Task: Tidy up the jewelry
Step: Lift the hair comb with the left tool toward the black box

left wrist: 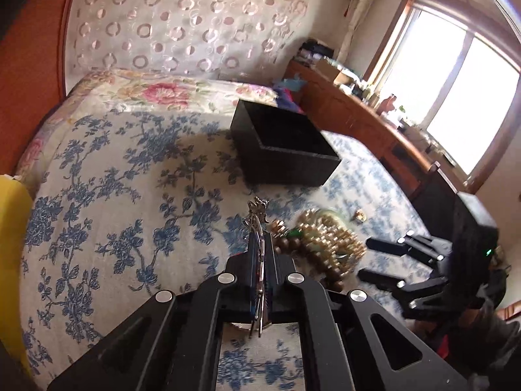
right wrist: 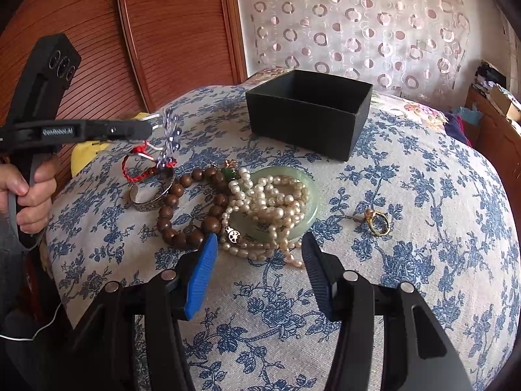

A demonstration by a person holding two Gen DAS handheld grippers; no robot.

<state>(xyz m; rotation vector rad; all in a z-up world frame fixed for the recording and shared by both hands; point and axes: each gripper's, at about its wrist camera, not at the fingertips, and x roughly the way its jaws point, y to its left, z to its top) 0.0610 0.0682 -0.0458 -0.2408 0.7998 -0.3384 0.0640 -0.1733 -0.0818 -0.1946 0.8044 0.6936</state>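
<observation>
Jewelry: silver hairpin [right wrist: 167,137] clamped in left tool [left wrist: 259,238], right tool [right wrist: 260,254] half-open and empty over pearls [right wrist: 270,202].

A white bedspread printed with blue flowers [right wrist: 423,195] is showing under a matte black open box [right wrist: 309,120], brown wooden beads [right wrist: 182,208], cream pearls [right wrist: 276,202] and a pale green jade bangle [right wrist: 302,218].

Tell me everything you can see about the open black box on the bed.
The black rectangular box looks like matte cardboard, lidless, with a dark interior where nothing can be seen. It sits upright and flat on the blue floral bedspread, beyond the jewelry pile. Nothing touches it except the bedspread; neither gripper reaches it.
</observation>
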